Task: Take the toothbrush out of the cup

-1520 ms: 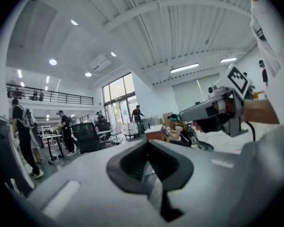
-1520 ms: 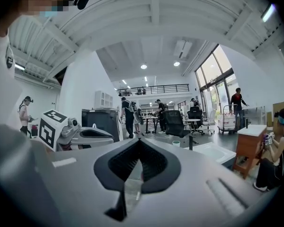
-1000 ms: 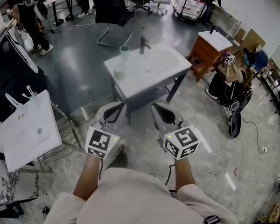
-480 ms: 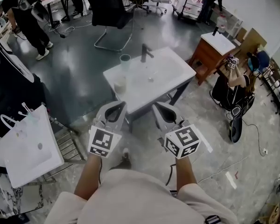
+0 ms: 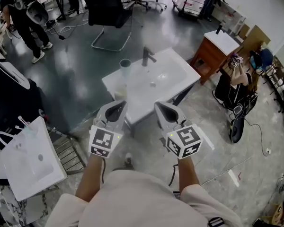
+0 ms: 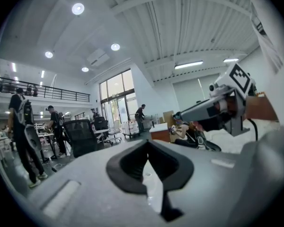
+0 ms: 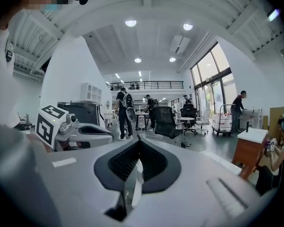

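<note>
Right now both my claws are pressed together with nothing in them — left gripper [image 5: 114, 112] and right gripper [image 5: 165, 112] are side by side in the air, apart from the cup [image 5: 125, 66]. It stands upright at the far left edge of the white sink [image 5: 173, 77], near the faucet [image 5: 147, 56] — toothbrush too small to make out.

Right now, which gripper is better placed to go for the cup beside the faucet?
Left, likely. The cup stands near the sink top's left edge, more in line with the left gripper; the right gripper sits further across. Both are shut and empty, short of the cup.
</note>
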### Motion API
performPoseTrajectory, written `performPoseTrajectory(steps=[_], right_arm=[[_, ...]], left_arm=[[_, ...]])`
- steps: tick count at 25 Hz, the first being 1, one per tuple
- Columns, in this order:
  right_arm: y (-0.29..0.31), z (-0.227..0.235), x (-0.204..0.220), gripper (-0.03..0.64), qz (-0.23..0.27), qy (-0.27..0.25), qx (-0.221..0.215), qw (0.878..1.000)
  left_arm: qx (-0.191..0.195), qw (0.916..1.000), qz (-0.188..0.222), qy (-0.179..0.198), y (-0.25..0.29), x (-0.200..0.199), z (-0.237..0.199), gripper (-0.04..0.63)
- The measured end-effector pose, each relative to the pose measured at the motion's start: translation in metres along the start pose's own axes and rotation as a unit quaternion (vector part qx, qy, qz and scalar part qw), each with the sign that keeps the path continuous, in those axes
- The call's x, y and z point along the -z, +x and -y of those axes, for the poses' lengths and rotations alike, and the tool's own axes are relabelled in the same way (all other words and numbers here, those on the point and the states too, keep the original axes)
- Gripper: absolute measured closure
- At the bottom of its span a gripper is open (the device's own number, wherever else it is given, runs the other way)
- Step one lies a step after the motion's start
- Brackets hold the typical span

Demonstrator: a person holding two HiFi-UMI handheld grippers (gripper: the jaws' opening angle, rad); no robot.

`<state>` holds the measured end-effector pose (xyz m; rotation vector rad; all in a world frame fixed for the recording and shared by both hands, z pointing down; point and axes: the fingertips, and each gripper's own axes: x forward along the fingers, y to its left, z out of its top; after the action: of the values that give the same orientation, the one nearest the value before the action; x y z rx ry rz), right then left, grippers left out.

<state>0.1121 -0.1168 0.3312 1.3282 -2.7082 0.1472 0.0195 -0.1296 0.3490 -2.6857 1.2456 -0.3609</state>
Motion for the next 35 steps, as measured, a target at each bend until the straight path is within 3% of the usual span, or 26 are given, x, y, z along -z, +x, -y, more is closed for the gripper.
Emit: performPoseTrajectory(steps=[23, 27, 35], right_arm=[[0.113, 0.021, 0.025, 0.611, -0.051, 0.011, -0.005, 0.999], [0.132, 0.026, 0.03, 0.611, -0.06, 0.01, -0.007, 0.998], [0.169, 0.036, 0.042, 0.611, -0.078, 0.017, -0.033, 0.996]], left_arm=[[-0.027, 0.9972, -0.047, -0.052, 0.044, 0.074, -0.099, 0.595], [-0.039, 0.9954, -0.064, -0.058, 0.054, 0.092, -0.117, 0.518], [-0.075, 0.9847, -0.131, -0.087, 0.062, 0.145, -0.145, 0.448]])
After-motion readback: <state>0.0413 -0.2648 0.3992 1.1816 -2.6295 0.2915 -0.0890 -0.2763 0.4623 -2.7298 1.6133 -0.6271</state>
